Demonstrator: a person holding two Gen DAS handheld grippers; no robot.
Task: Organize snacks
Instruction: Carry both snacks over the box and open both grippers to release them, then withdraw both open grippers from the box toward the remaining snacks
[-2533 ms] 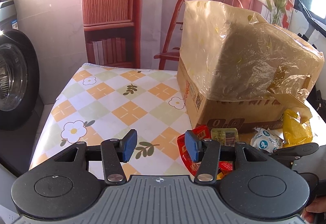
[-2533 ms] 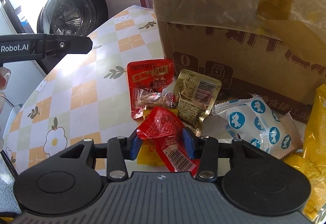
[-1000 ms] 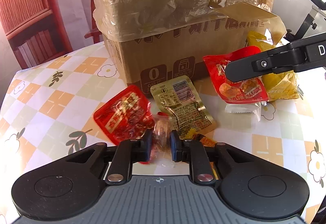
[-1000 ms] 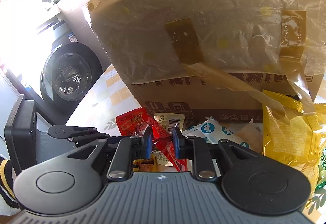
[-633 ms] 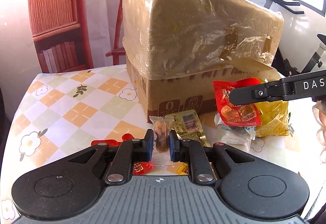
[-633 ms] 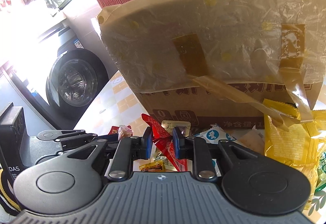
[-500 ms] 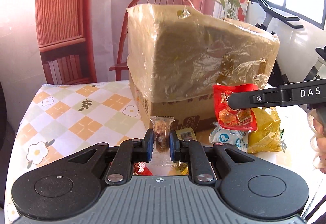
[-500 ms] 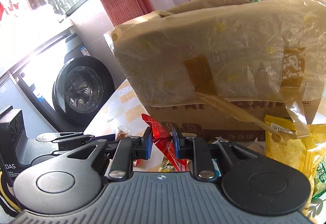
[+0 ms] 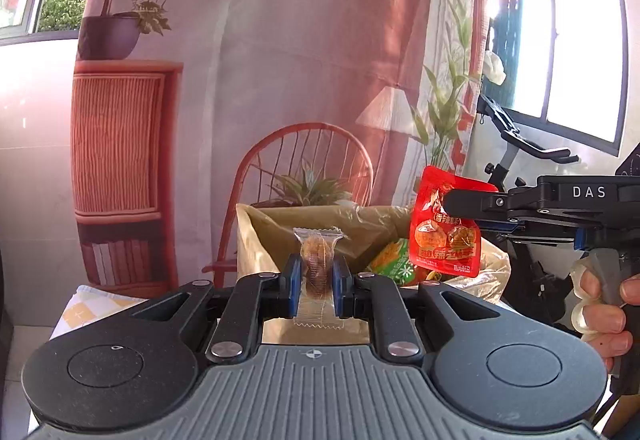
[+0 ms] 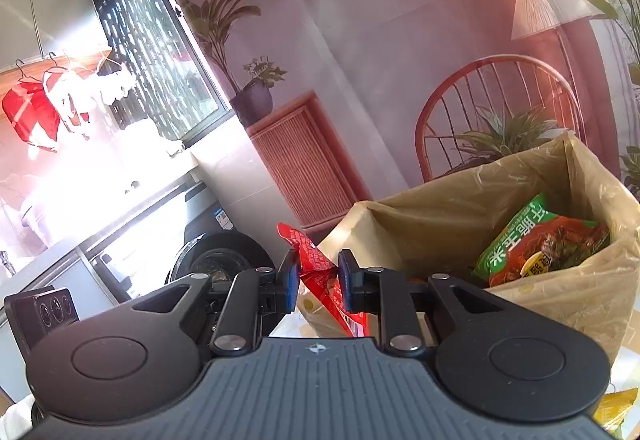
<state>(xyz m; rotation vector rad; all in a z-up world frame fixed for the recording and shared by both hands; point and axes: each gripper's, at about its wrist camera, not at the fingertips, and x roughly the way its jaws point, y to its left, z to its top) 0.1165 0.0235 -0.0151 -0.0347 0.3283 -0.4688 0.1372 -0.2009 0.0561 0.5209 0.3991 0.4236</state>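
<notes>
We are holding both snacks above the plastic-lined cardboard box [image 9: 280, 228]. Our left gripper [image 9: 316, 276] is clamping a clear-wrapped pastry [image 9: 317, 260] upright, just short of the near rim. Our right gripper [image 10: 318, 282] is pinching a red snack packet [image 9: 444, 232], which is hanging nearer the opening.

The red packet [image 9: 444, 228] shows brown snacks; the green packet [image 10: 532, 244] shows red; the tablecloth [image 9: 86, 310] has orange-and-white checks.
</notes>
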